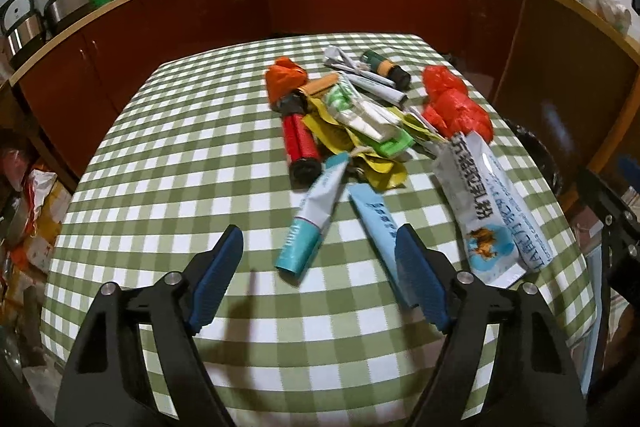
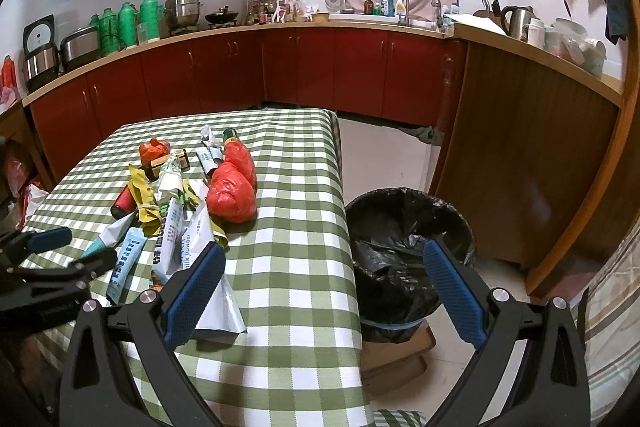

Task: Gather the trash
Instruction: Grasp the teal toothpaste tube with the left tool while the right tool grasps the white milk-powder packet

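Both tools empty. Left gripper (image 1: 320, 251) spread wide, low over the green-and-white checked tablecloth (image 1: 160, 187), with the teal-capped white squeeze tube (image 1: 308, 223) lying between the blue pads (image 1: 218, 275) and the pale blue flat tube (image 1: 378, 227) just inside the right pad. Right gripper (image 2: 324, 277) equally wide apart, poised across the table edge, half above the black-lined round waste bin (image 2: 404, 227) on the floor beside the table.

Rest of the litter heaped mid-table: crumpled red plastic bag (image 1: 456, 107), red cylinder with black caps (image 1: 300, 147), crinkled yellow wrapper (image 1: 360, 155), white-and-blue printed powder pouch (image 1: 492, 211), orange crumpled bag (image 1: 286, 77).

Probable risks: closing on two tubes at once and losing one on the way; slick pouch slipping from a shallow pinch; pad snagging the cloth and dragging the whole heap; release short of the bin rim, dropping trash onto the floor.
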`<state>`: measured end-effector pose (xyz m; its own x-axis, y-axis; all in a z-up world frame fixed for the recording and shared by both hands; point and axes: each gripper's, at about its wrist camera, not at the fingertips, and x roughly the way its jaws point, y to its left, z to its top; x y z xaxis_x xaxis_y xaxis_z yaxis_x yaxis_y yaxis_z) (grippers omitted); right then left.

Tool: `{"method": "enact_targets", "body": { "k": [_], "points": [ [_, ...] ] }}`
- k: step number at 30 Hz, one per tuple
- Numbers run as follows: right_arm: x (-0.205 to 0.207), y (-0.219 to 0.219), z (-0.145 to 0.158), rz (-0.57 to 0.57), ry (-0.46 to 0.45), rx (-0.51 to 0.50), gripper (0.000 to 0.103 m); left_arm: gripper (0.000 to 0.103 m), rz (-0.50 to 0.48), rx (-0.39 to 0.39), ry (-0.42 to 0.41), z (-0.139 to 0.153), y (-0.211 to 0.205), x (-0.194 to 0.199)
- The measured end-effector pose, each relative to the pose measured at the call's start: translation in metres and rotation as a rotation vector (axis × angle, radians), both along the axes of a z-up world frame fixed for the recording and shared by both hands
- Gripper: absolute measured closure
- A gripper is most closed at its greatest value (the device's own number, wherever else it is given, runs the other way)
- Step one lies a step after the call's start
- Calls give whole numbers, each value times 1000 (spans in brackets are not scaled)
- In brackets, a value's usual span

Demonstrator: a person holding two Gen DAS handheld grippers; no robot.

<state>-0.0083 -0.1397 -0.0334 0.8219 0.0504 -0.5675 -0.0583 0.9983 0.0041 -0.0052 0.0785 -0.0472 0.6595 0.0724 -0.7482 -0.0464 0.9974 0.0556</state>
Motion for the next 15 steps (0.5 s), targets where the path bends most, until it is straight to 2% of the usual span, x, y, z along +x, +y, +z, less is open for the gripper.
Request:
{"method": "enact_targets", "body": {
  "k": [7, 15],
  "points": [
    [3, -2, -5, 4, 16, 4, 6, 27, 5, -2, 10, -3, 13, 2],
    [8, 5, -8, 20, 22, 7, 7, 53, -50, -34, 35, -17, 20, 11]
  ]
}}
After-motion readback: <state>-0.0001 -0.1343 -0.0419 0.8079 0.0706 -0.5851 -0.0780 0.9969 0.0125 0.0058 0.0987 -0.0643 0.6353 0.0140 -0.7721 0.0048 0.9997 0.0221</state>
